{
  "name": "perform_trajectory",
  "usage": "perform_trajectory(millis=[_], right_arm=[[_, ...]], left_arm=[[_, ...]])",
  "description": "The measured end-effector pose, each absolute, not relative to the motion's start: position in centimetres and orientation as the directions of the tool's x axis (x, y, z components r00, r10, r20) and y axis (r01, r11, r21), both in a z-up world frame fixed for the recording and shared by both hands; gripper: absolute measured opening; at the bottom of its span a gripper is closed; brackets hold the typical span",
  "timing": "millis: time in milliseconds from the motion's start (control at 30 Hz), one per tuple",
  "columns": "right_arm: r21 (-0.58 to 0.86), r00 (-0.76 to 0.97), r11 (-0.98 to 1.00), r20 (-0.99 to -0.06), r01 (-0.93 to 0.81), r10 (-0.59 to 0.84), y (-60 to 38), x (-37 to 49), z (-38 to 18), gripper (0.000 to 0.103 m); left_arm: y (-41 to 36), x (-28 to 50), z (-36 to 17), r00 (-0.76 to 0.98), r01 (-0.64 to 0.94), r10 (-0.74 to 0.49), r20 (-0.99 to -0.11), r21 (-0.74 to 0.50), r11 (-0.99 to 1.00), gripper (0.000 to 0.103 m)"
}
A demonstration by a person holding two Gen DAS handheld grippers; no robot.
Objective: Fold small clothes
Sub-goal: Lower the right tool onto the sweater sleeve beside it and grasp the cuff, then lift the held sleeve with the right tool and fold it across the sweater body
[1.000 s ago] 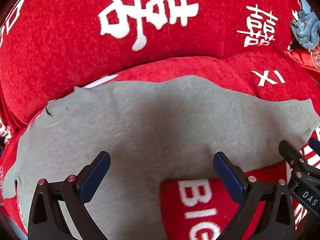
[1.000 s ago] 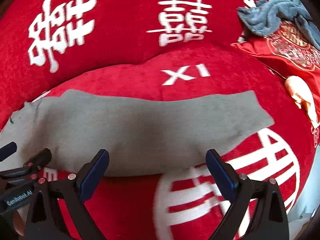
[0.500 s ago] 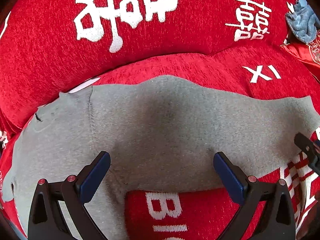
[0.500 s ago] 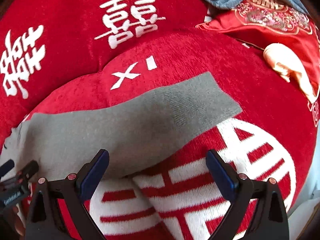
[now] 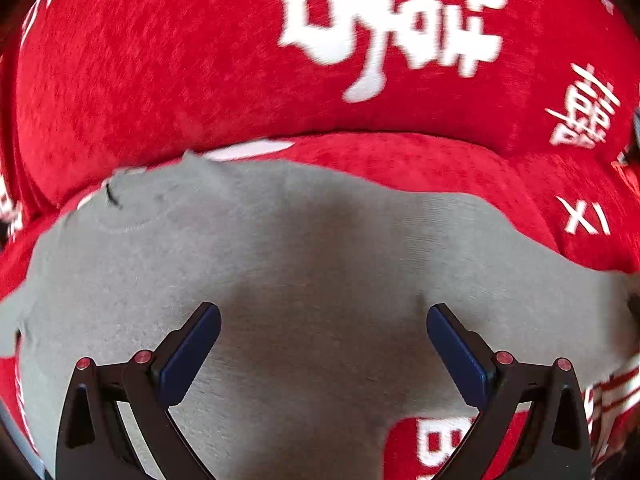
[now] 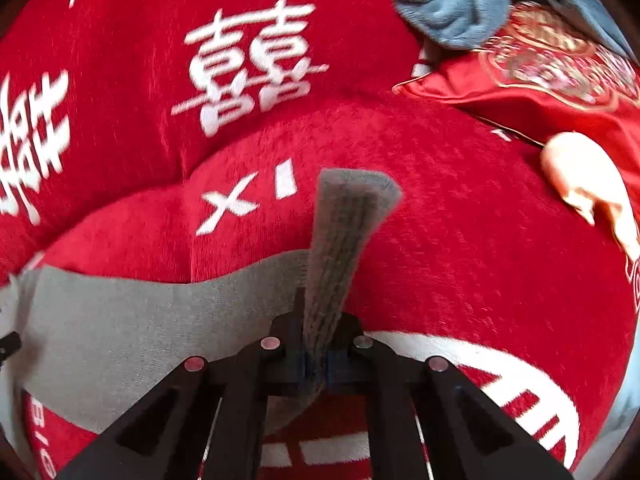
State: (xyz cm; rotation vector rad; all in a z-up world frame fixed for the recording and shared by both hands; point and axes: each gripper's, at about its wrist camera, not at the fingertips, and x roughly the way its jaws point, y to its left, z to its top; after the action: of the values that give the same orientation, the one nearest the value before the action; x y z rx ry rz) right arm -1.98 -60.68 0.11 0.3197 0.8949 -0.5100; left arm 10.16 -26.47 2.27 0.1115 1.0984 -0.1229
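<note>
The grey sock (image 5: 320,280) lies stretched over a red cushion (image 6: 460,240) with white letters, and its body fills the middle of the left wrist view. The left hand-held gripper (image 5: 323,322) hangs over this body with its jaws wide apart and it holds nothing. The right hand-held gripper (image 6: 316,360) is closed on the cuff end of the sock, and the ribbed cuff stands up from the jaws toward 12 o'clock. The sock looks light, soft and limp, so I think it will bend wherever it is lifted and will not keep a shape alone. The ribbed cuff is thicker and gives a sure hold. For the fold, the toe end at 9 o'clock seems the best second place. A blue-grey cloth (image 6: 472,8) lies at 1 o'clock, well apart
</note>
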Motion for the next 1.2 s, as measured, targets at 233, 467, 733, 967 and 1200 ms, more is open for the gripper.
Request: perform_trajectory(millis=[233, 467, 733, 967, 1200], right_arm=[[0.114, 0.562, 0.799, -0.769, 0.591, -0.306, -61.1, -5.0, 0.5, 0.007], [0.168, 0.594, 0.802, -0.76, 0.573, -0.265, -60.5, -5.6, 1.4, 0.006], [0.271, 0.644, 0.821, -0.751, 0.503, -0.146, -57.8, -4.7, 3.0, 0.006], [0.335, 0.68, 0.825, -0.729, 0.455, -0.079, -54.0, -3.5, 4.4, 0.006], [0.366, 0.695, 0.827, -0.718, 0.428, -0.042, -50.2, -1.9, 5.7, 0.006]], left_arm=[[-29.0, 9.2, 0.7, 0.454, 0.211, -0.018, -0.891, 0.088, 0.973, 0.103], [-28.4, 7.7, 1.9, 0.461, 0.258, -0.052, -0.886, 0.077, 0.963, 0.103], [-25.5, 5.2, 2.9, 0.49, 0.283, -0.088, -0.867, 0.063, 0.957, 0.103], [-22.1, 4.2, 3.0, 0.492, 0.271, -0.095, -0.866, 0.049, 0.961, 0.103], [-17.2, 3.4, 2.3, 0.491, 0.236, -0.067, -0.869, 0.059, 0.97, 0.103]])
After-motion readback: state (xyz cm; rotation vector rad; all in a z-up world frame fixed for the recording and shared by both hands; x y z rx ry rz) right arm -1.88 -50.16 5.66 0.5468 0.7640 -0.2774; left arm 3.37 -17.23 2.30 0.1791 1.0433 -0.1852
